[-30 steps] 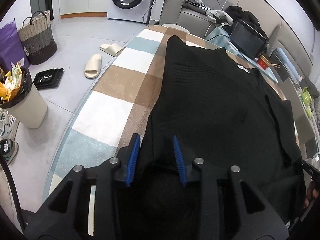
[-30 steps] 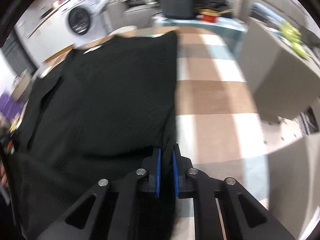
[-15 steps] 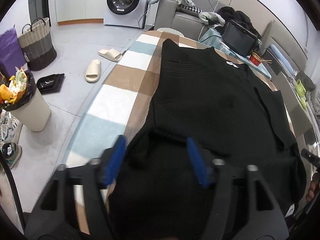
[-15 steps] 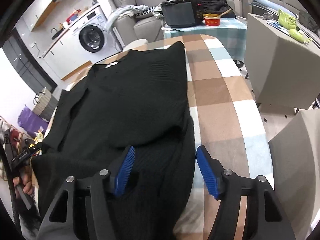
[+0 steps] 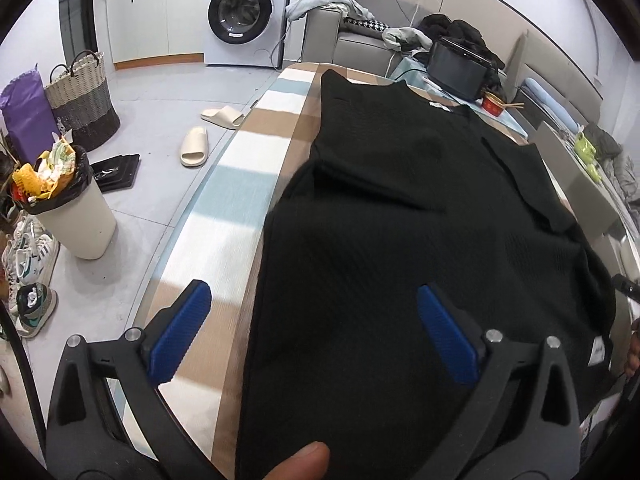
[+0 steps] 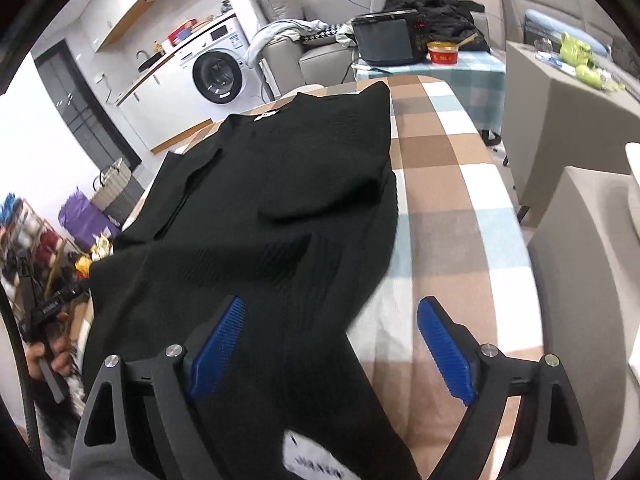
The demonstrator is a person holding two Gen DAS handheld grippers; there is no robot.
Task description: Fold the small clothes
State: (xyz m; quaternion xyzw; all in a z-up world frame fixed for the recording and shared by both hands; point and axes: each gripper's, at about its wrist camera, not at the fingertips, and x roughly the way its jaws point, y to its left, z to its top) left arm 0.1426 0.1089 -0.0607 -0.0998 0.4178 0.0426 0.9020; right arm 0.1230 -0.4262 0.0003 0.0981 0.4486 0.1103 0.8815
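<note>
A black knit sweater (image 5: 400, 208) lies spread on the checked table (image 5: 240, 184), its near part folded over the rest. My left gripper (image 5: 316, 312) is open and empty, jaws wide apart above the sweater's near left edge. In the right wrist view the sweater (image 6: 288, 184) fills the left of the table (image 6: 448, 208). My right gripper (image 6: 332, 332) is open and empty above the sweater's near right edge. A white label (image 6: 316, 460) shows at the garment's near end.
A full waste bin (image 5: 68, 208), shoes (image 5: 28, 272), slippers (image 5: 196, 146) and a woven basket (image 5: 84, 112) stand on the floor to the left. A washing machine (image 5: 240, 12) and sofa are behind. Grey furniture (image 6: 568, 120) stands right of the table.
Both grippers have opened and let go of the sweater's near edge. They have pulled back and up, and the folded-over part now lies on the garment.
</note>
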